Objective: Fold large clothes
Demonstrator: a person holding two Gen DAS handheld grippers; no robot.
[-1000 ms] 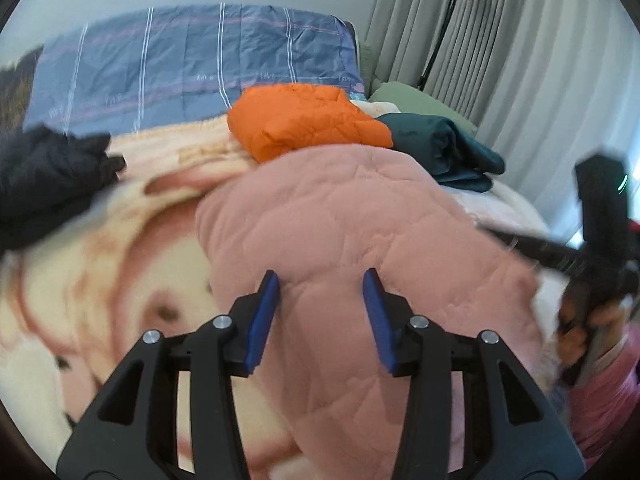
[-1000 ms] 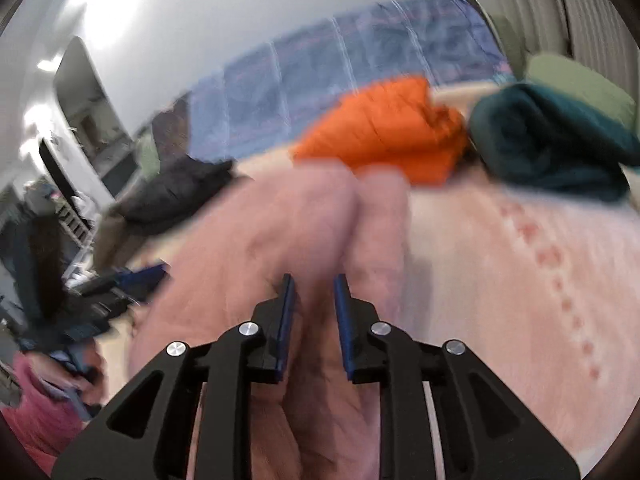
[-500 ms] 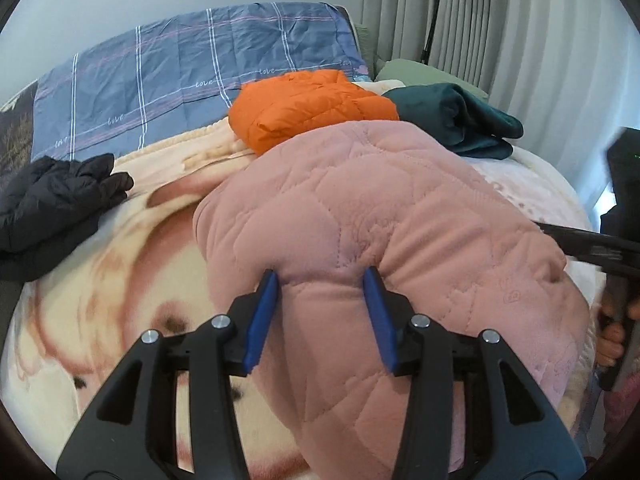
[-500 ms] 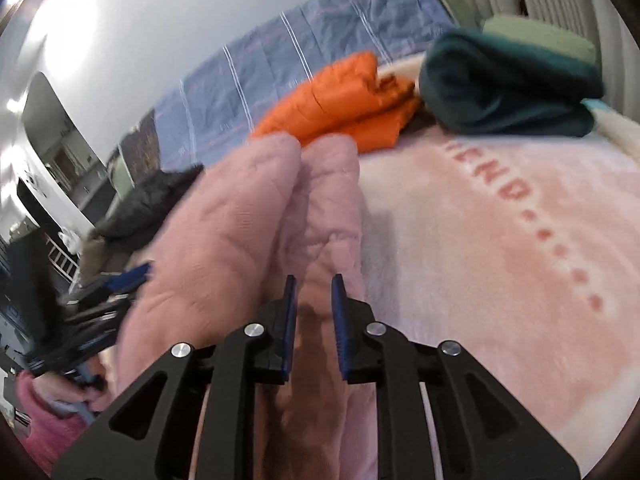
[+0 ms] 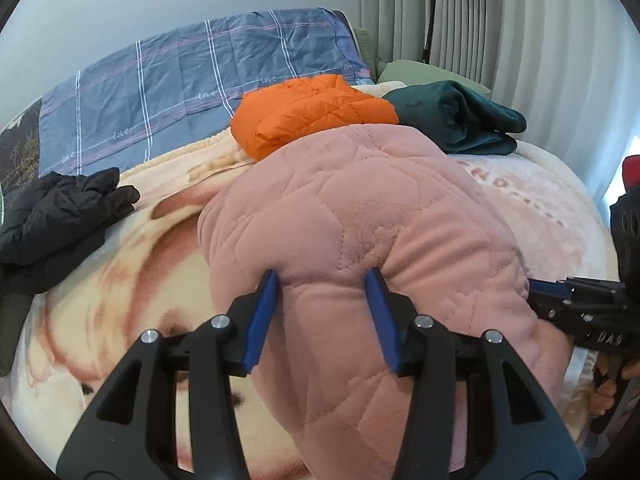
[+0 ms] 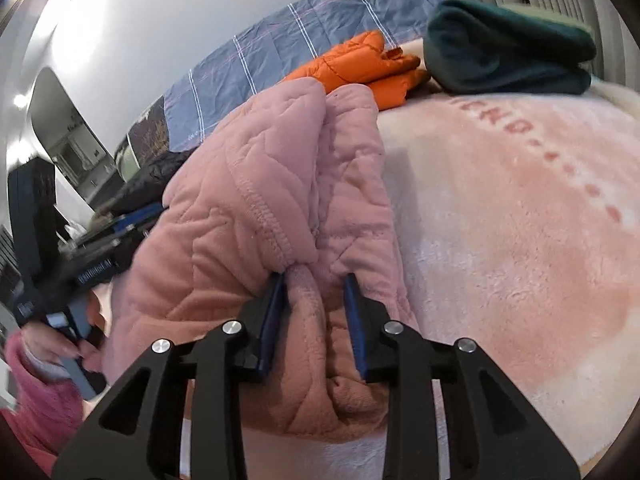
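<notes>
Both tools are gripping the pink quilted jacket [image 5: 360, 216] on the bed [image 6: 520, 220]: left tool [image 5: 322, 312] straddling a thick fold, right tool [image 6: 314, 312] pinching a bunched edge

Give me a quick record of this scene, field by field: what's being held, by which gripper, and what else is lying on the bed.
held item: pink quilted garment
left gripper: jaws clamped on a thick fold of it
right gripper: jaws gripping a bunched edge
surface: pink and cream printed blanket
behind: orange puffer jacket, folded; dark green garment, folded
far left: black jacket, unfolded
headboard end: blue plaid bedding
</notes>
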